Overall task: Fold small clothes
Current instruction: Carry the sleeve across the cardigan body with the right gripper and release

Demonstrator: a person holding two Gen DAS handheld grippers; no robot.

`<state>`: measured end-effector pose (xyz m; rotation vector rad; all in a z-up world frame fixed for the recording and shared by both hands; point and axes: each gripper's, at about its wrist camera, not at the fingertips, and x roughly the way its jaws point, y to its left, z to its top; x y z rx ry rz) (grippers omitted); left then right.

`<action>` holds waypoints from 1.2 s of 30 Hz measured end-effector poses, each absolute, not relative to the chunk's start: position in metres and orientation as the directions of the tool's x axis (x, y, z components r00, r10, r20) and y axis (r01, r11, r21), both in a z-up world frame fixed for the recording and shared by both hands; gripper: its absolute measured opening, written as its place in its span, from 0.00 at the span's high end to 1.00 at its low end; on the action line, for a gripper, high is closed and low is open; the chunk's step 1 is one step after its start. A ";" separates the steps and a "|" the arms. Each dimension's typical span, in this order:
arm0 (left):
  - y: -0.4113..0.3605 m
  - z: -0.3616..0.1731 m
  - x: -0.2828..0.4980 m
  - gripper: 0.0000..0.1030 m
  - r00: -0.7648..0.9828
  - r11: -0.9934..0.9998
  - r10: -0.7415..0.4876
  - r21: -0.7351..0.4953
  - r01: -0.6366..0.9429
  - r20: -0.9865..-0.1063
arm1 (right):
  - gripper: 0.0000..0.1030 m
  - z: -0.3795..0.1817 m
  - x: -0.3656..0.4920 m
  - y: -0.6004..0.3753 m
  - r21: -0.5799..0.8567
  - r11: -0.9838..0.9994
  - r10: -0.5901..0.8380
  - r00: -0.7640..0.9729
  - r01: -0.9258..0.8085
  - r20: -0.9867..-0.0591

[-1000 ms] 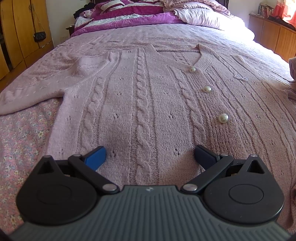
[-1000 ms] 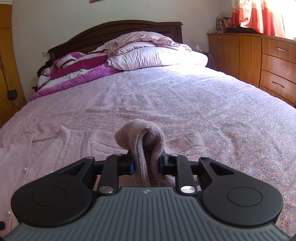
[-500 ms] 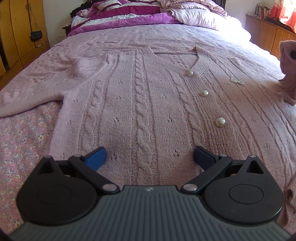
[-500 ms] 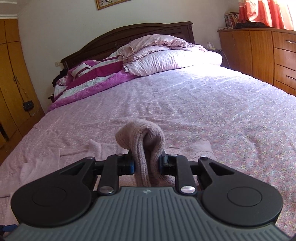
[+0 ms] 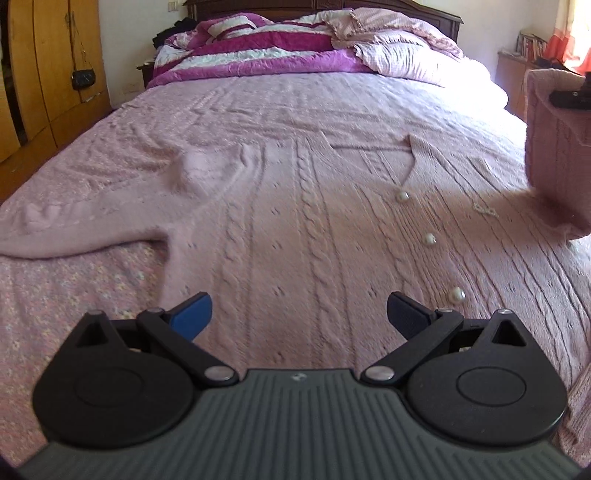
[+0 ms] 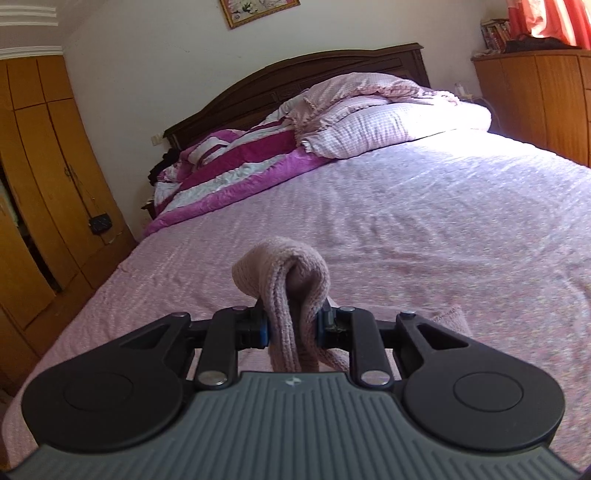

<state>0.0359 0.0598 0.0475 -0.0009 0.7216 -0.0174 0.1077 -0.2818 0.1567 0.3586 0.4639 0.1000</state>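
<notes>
free: bedspread [image 6: 424, 229] mid-bed | blocked: pillows [image 6: 388, 118] by headboard [image 6: 295, 85]

This is a bedroom in a home. A wide bed [image 6: 424, 206] fills the room, covered with a pink flowered bedspread [image 6: 498, 280]. At its head stands a dark carved wooden headboard [image 6: 295, 85], with a rumpled magenta and white quilt [image 6: 236, 162] and a checked pink pillow [image 6: 388, 122] heaped against it. Left of the bed are tall wooden wardrobe doors [image 6: 44, 177]; right of it, a wooden dresser [image 6: 535, 99] with books [image 6: 493, 31] on top, beside orange curtains [image 6: 546, 18]. A framed picture [image 6: 258, 9] hangs above the headboard
</notes>
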 end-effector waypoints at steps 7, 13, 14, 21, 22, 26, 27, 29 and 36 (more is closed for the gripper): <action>0.076 0.059 0.036 0.00 0.772 1.000 0.010 0.004 -0.010 -0.636 | 0.76 0.169 0.119 -0.212 0.325 0.939 0.252 0.868 -0.113 -0.427; 0.090 0.061 0.035 0.00 0.781 0.999 0.018 -0.013 -0.033 -0.624 | 0.76 0.162 0.127 -0.151 0.312 0.932 0.315 0.834 -0.182 -0.453; 0.091 0.061 0.035 0.00 0.782 0.999 0.018 -0.013 -0.034 -0.623 | 0.76 0.158 0.128 -0.142 0.309 0.932 0.322 0.826 -0.190 -0.463; 0.097 0.058 0.035 0.00 0.793 0.999 0.029 -0.013 -0.047 -0.609 | 0.76 0.115 0.145 -0.097 0.383 0.906 0.382 0.741 -0.182 -0.552; 0.098 0.058 0.036 0.00 0.792 0.999 0.027 -0.017 -0.048 -0.610 | 0.76 0.109 0.146 -0.092 0.384 0.906 0.383 0.732 -0.179 -0.563; 0.103 0.054 0.037 0.00 0.787 0.998 0.029 -0.024 -0.056 -0.617 | 0.75 0.080 0.153 -0.080 0.401 0.900 0.402 0.680 -0.170 -0.613; 0.104 0.052 0.037 0.00 0.785 0.998 0.030 -0.025 -0.058 -0.619 | 0.75 0.075 0.153 -0.077 0.411 0.897 0.406 0.670 -0.163 -0.621; 0.107 0.050 0.038 0.00 0.780 0.998 0.032 -0.026 -0.062 -0.624 | 0.72 0.064 0.155 -0.074 0.425 0.894 0.410 0.648 -0.144 -0.642; 0.111 0.048 0.038 0.00 0.778 0.997 0.035 -0.031 -0.070 -0.627 | 0.34 0.056 0.150 -0.069 0.473 0.860 0.477 0.629 -0.191 -0.614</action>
